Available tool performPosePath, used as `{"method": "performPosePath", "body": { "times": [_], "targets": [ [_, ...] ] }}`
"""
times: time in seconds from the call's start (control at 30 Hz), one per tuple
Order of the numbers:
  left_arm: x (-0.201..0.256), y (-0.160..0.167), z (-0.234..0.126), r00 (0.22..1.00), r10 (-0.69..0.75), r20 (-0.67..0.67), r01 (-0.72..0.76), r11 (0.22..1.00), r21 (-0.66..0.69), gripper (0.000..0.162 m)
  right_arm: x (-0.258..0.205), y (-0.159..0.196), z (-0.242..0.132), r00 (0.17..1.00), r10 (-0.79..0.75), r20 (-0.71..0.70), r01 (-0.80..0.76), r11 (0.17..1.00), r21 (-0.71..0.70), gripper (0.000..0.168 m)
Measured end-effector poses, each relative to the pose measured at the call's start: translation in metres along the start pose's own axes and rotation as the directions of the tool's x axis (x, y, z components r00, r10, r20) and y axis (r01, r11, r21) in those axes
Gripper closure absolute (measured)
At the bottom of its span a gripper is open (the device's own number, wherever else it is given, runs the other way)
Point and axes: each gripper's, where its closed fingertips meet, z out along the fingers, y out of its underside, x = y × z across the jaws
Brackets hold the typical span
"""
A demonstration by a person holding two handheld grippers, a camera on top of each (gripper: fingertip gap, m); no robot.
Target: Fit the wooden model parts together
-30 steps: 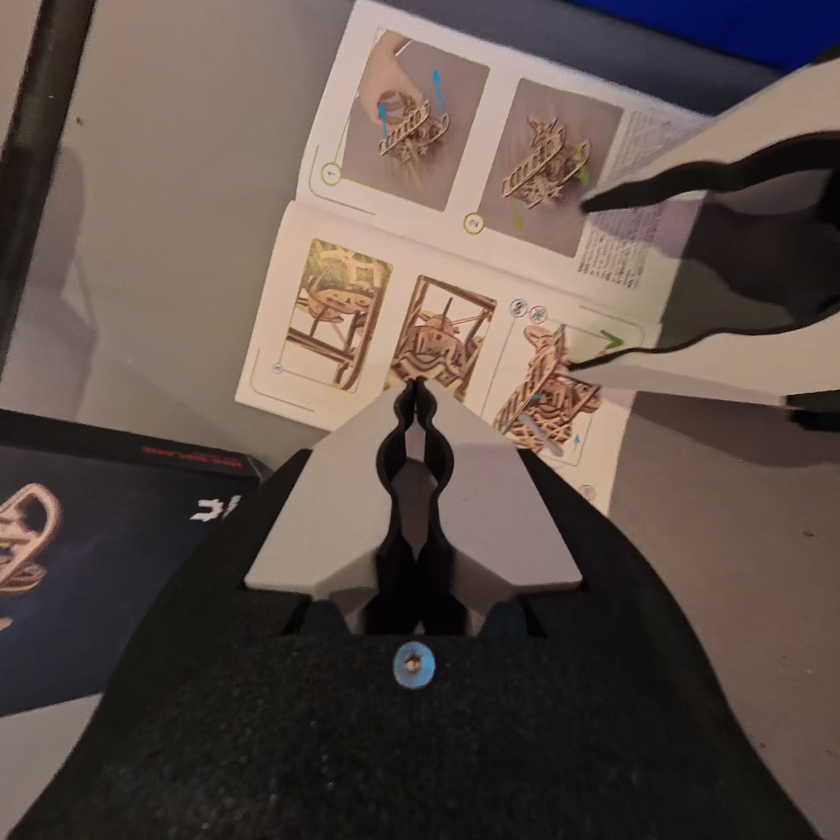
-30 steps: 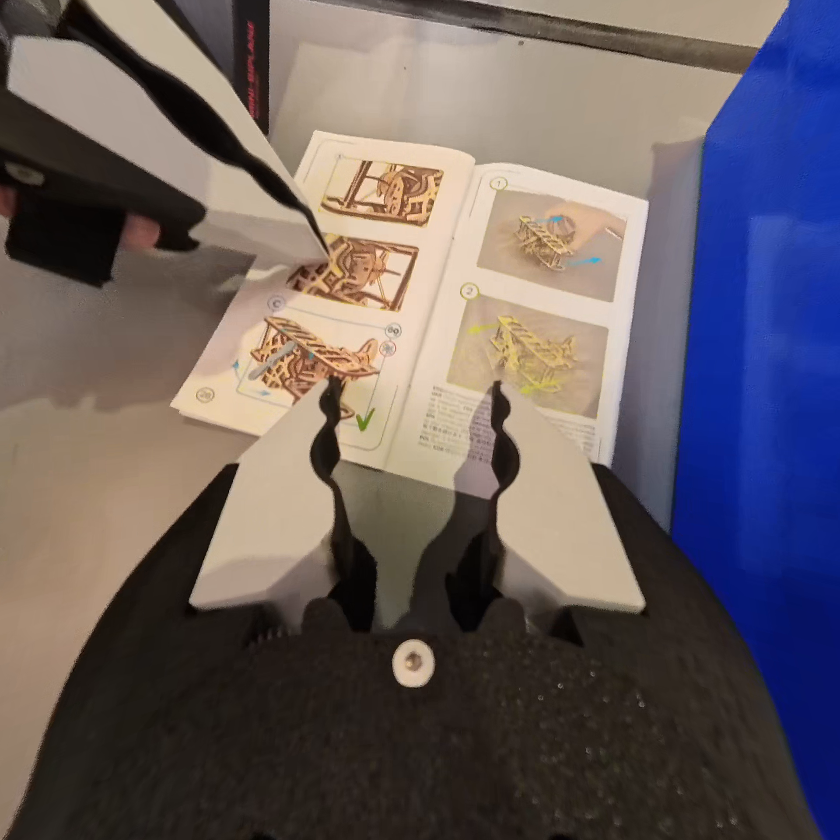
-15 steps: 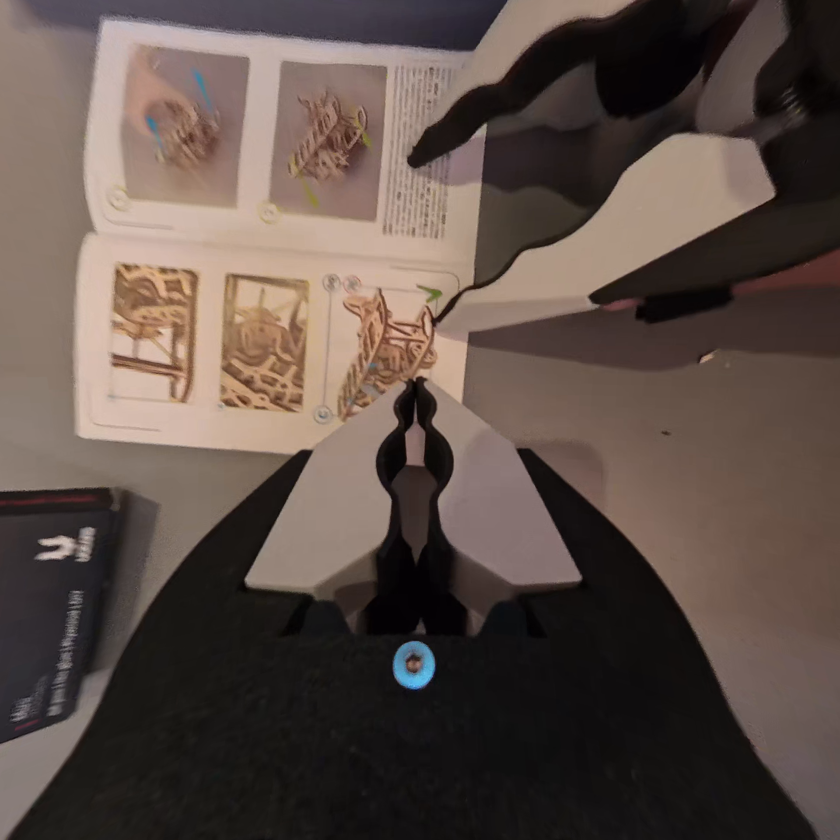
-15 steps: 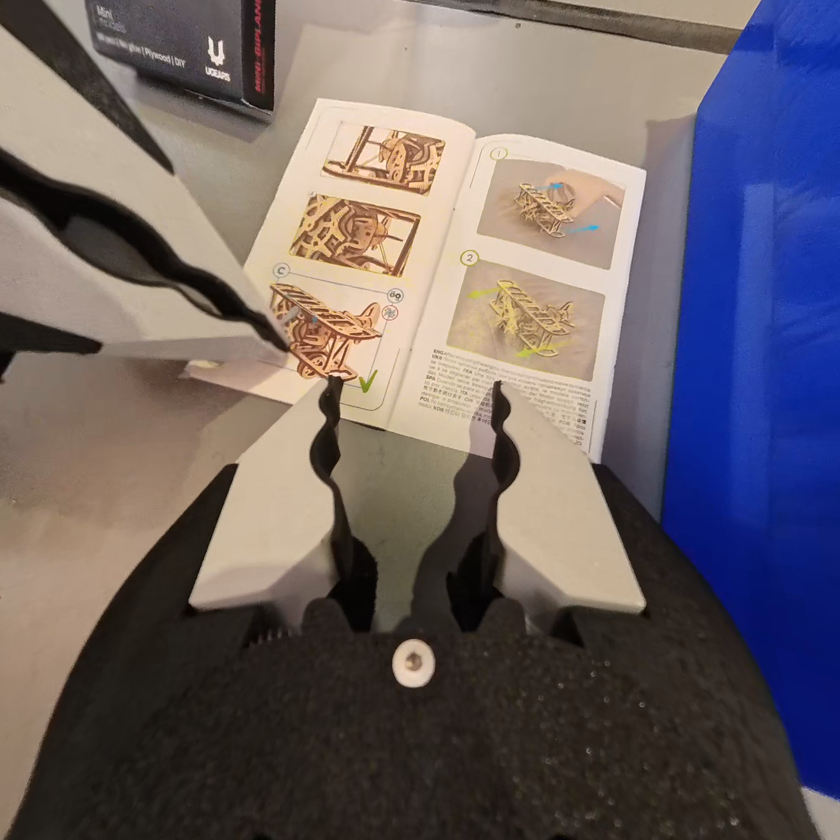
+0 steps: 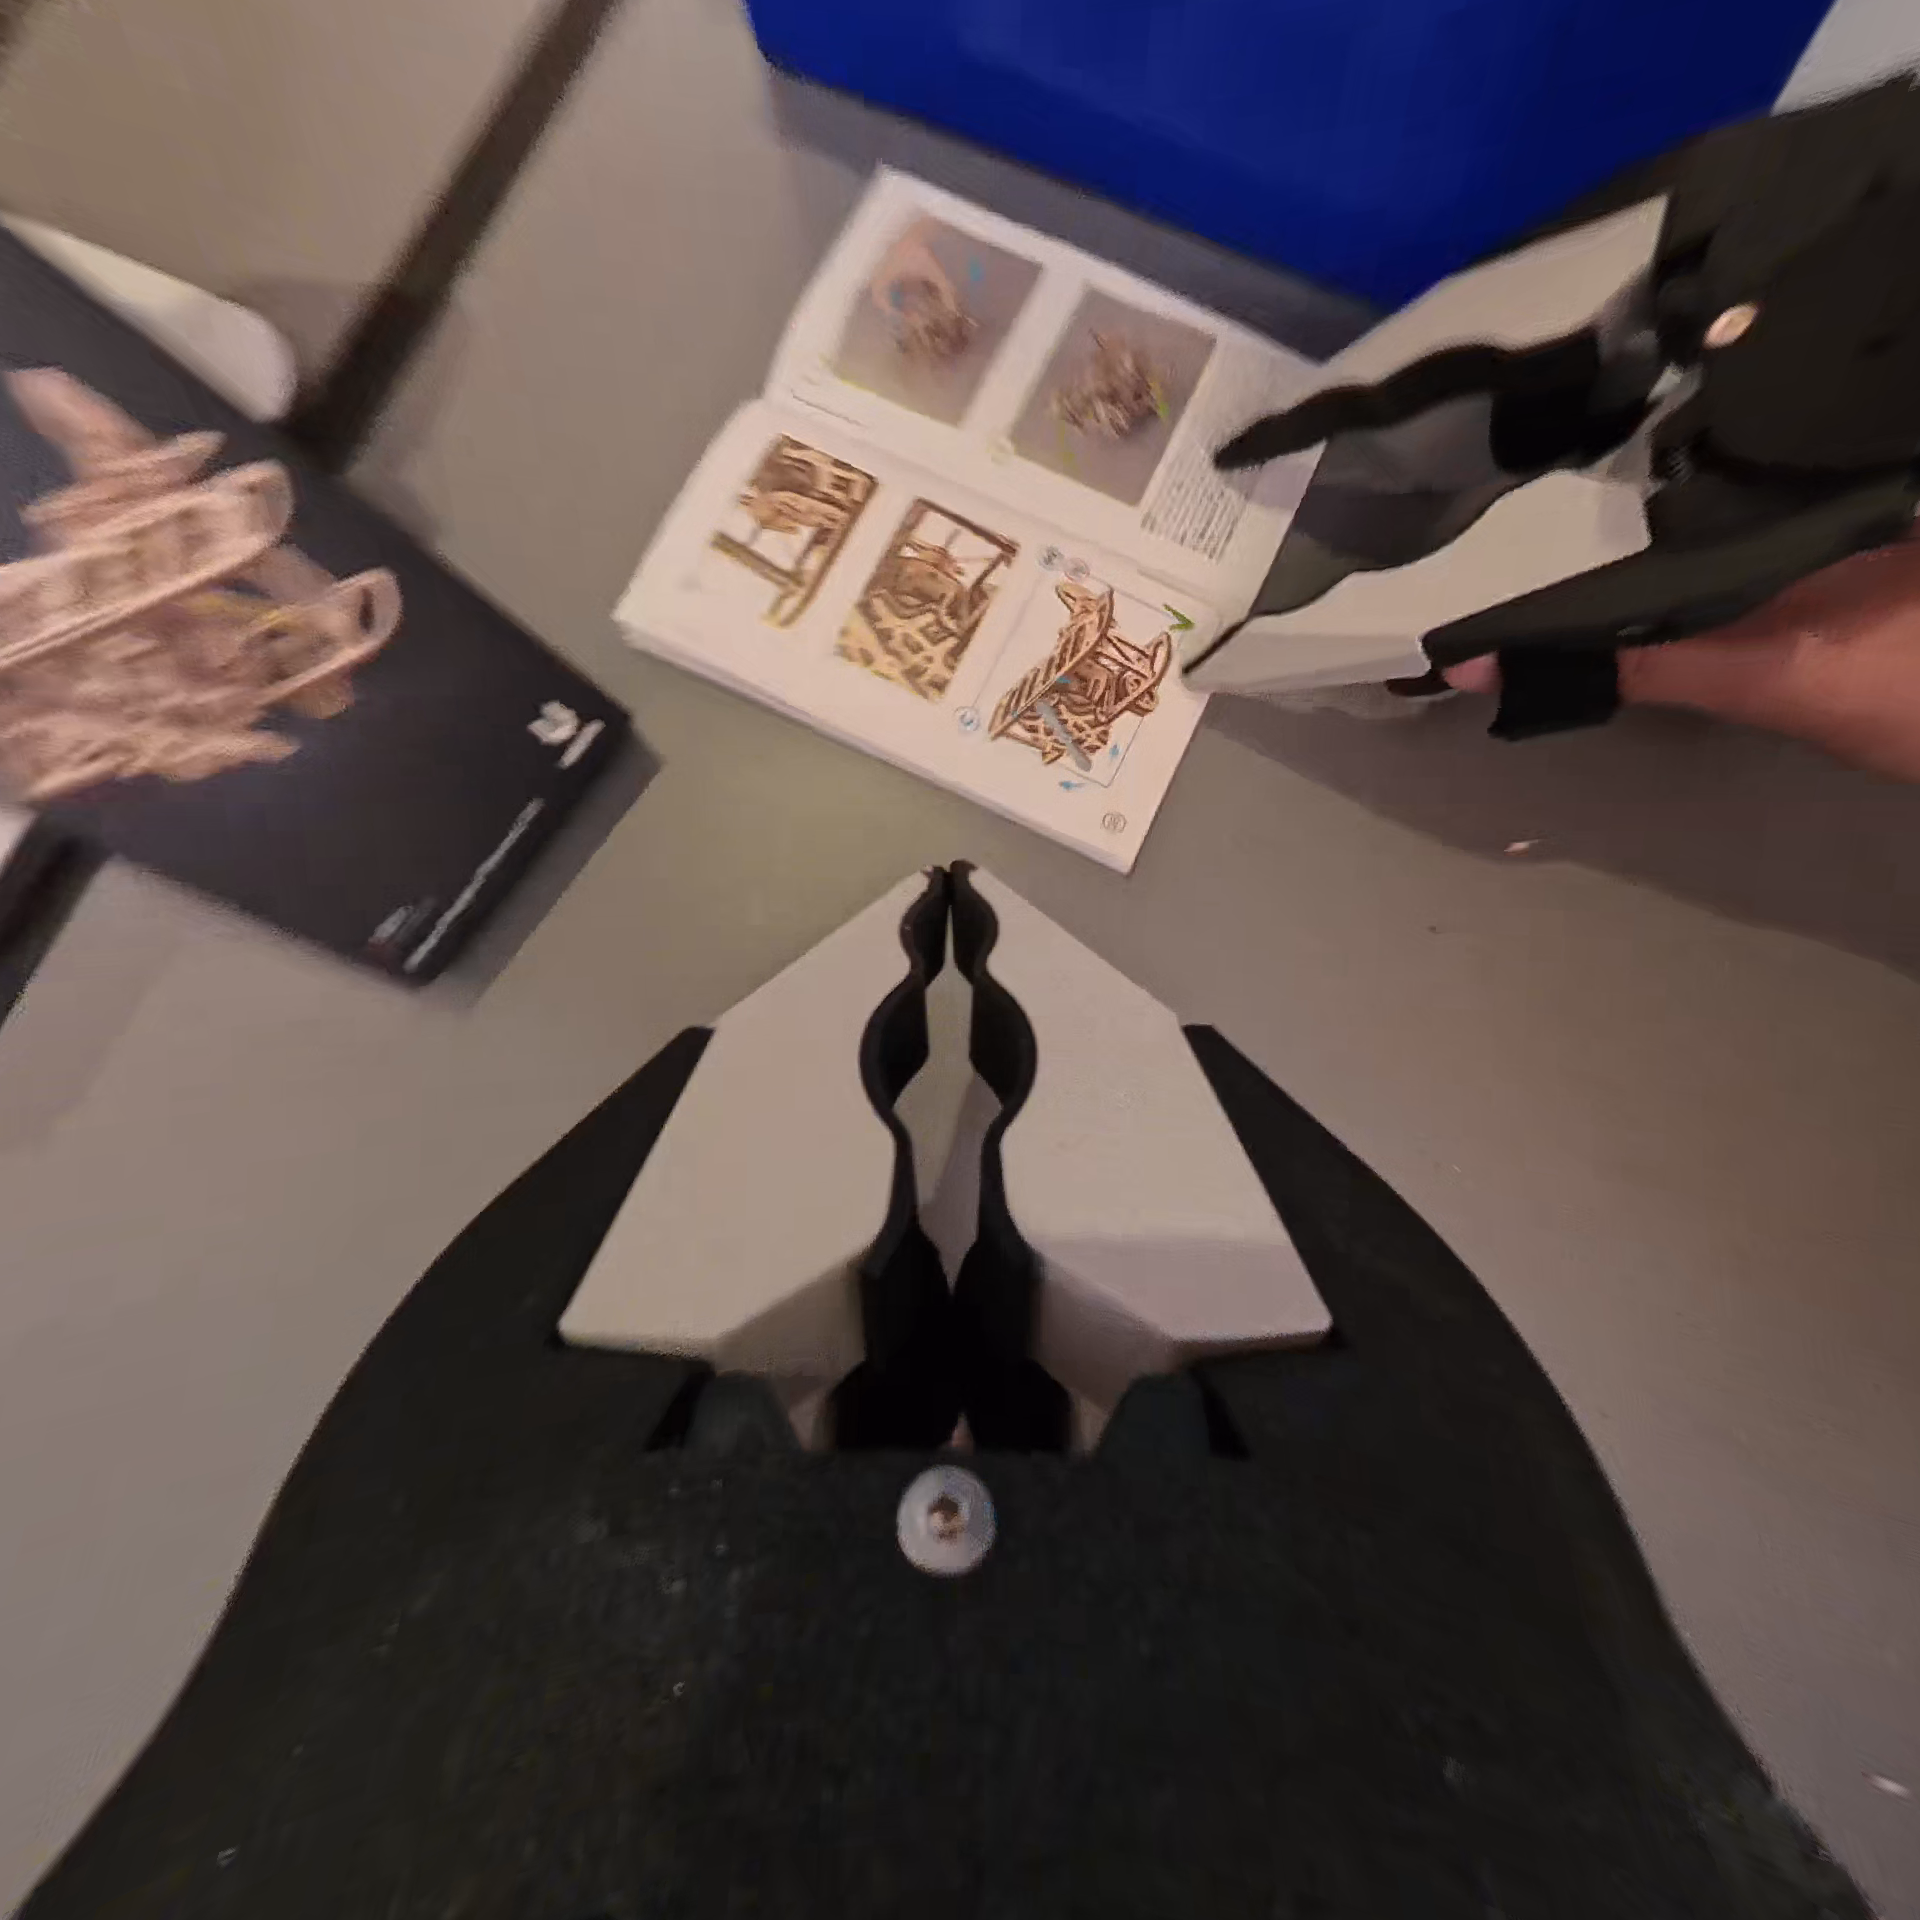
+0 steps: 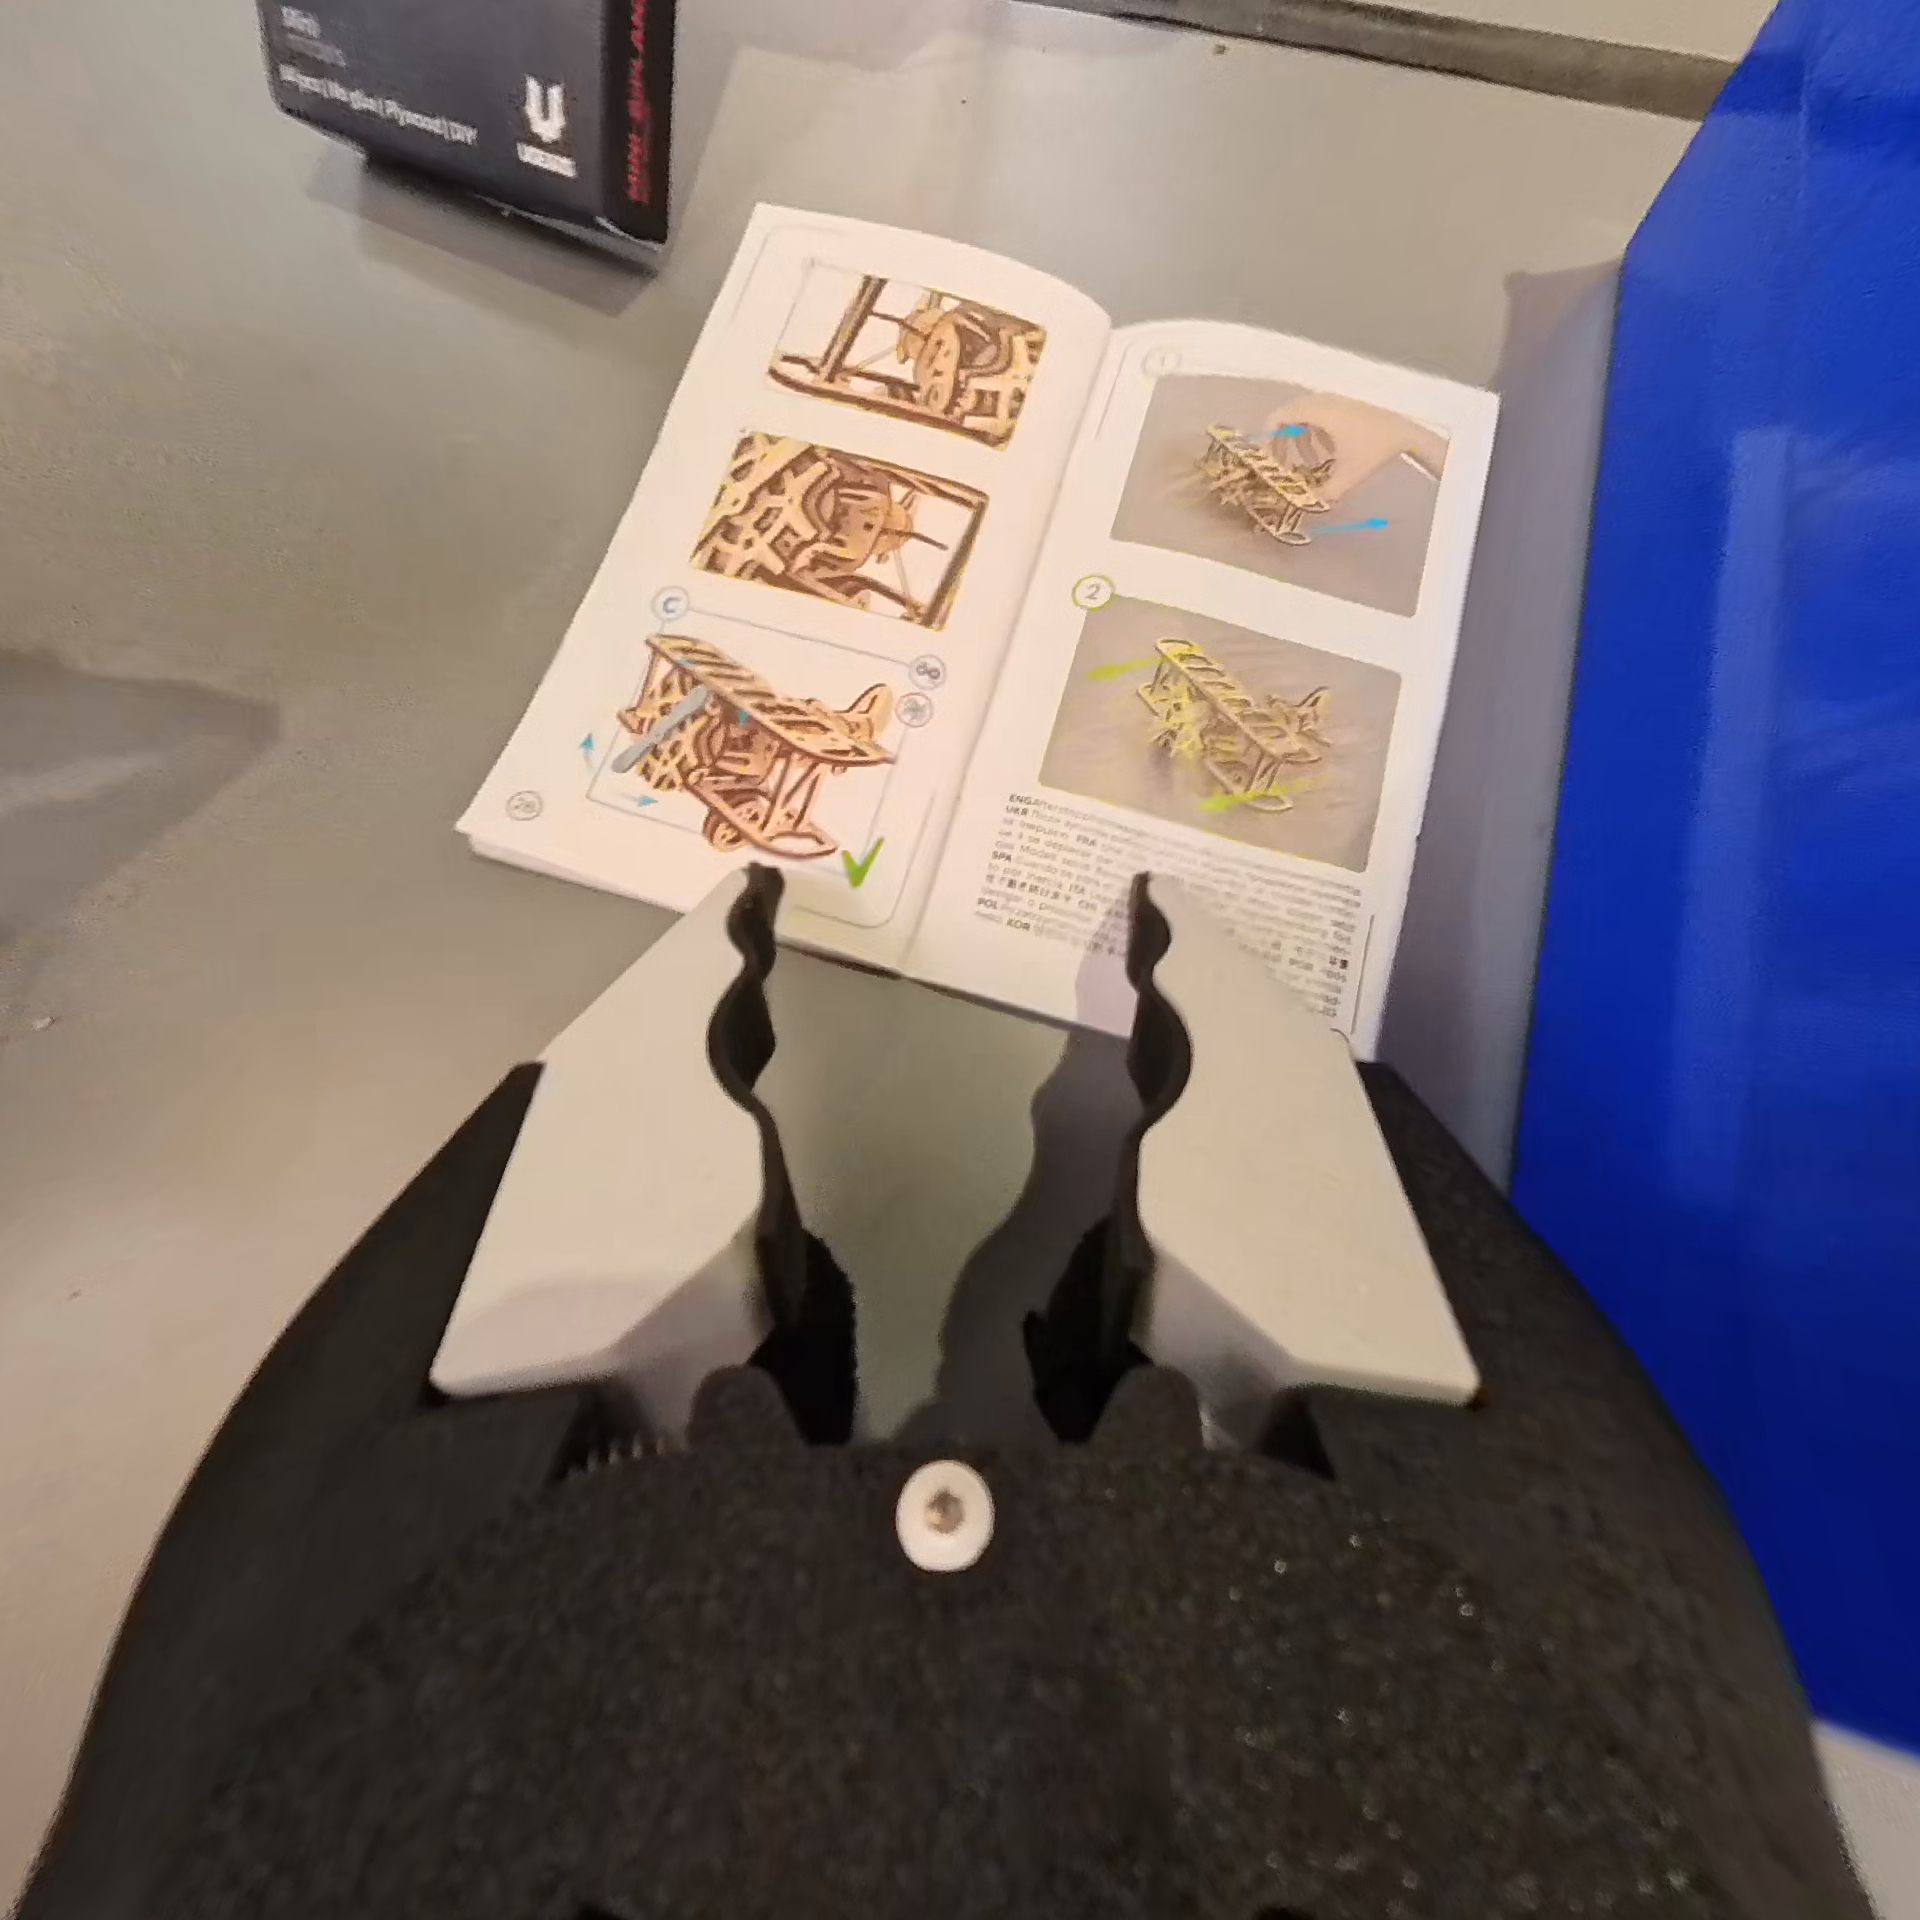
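My left gripper (image 5: 951, 878) hung over the bare grey table (image 5: 1403, 1091) with its fingertips pressed together and nothing between them. Just ahead of it lay the open instruction booklet (image 5: 935, 582), flat on the table, its pages showing pictures of a wooden biplane. To the left of the booklet, a little apart from it, sat the dark model box (image 5: 312, 727), blurred in that view, with a pale picture of the plane on its lid.

My right gripper (image 6: 951, 894) was held with its fingers well apart — empty, the grey table showing in the gap. Its tips hovered over the near edge of the booklet (image 6: 997, 623), one over the bottom of the left page and the other over the block of small print on the right page. From my left wrist view the same right gripper (image 5: 1205, 561) reached in from the right, my hand (image 5: 1787, 665) behind it, with its lower tip at the booklet's corner; whether it touched the paper I could not tell. A blue bin (image 6: 1745, 831) stood just beside the booklet's right edge, and the box (image 6: 468, 104) lay beyond the booklet, to the far left.

As for the wooden model parts themselves — none showed loose on the table in either view; I saw them only as printed pictures.
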Motion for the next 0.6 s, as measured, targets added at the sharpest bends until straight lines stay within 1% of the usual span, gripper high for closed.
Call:
{"method": "performPosePath", "body": {
  "times": [0.03, 0.13, 0.2, 0.3, 0.37, 0.43, 0.5, 0.6],
  "targets": [
    [-0.001, 0.000, -0.021, 0.999, -0.034, 0.017, 0.033, 0.998, 0.044, 0.162, -0.002, -0.002, -0.006, 1.000, -0.012, 0.004, 0.012, 1.000, 0.008, 0.100],
    [0.003, 0.009, -0.087, 0.989, -0.126, 0.073, 0.110, 0.975, 0.193, 0.157, -0.013, -0.020, -0.033, 0.999, -0.020, 0.033, 0.017, 0.995, 0.094, 0.099],
    [0.009, 0.027, -0.126, 0.974, -0.195, 0.116, 0.156, 0.947, 0.280, 0.153, -0.023, -0.030, -0.057, 0.997, -0.016, 0.071, 0.005, 0.989, 0.150, 0.094],
    [0.032, 0.063, -0.173, 0.949, -0.277, 0.149, 0.203, 0.902, 0.382, 0.150, -0.034, -0.034, -0.095, 0.994, -0.033, 0.104, 0.008, 0.974, 0.227, 0.094],
    [0.051, 0.091, -0.195, 0.932, -0.319, 0.173, 0.221, 0.878, 0.425, 0.146, -0.040, -0.031, -0.120, 0.990, -0.029, 0.139, -0.011, 0.960, 0.279, 0.093],
    [0.073, 0.117, -0.212, 0.912, -0.370, 0.177, 0.256, 0.850, 0.460, 0.144, -0.047, -0.021, -0.142, 0.981, -0.005, 0.194, -0.054, 0.954, 0.295, 0.092],
    [0.096, 0.139, -0.225, 0.893, -0.416, 0.174, 0.287, 0.822, 0.492, 0.140, -0.054, -0.008, -0.163, 0.968, 0.010, 0.249, -0.089, 0.947, 0.310, 0.095],
    [0.128, 0.165, -0.236, 0.866, -0.470, 0.172, 0.317, 0.781, 0.538, 0.137, -0.058, 0.014, -0.191, 0.966, 0.001, 0.259, -0.097, 0.929, 0.356, 0.098]
  ]
}}
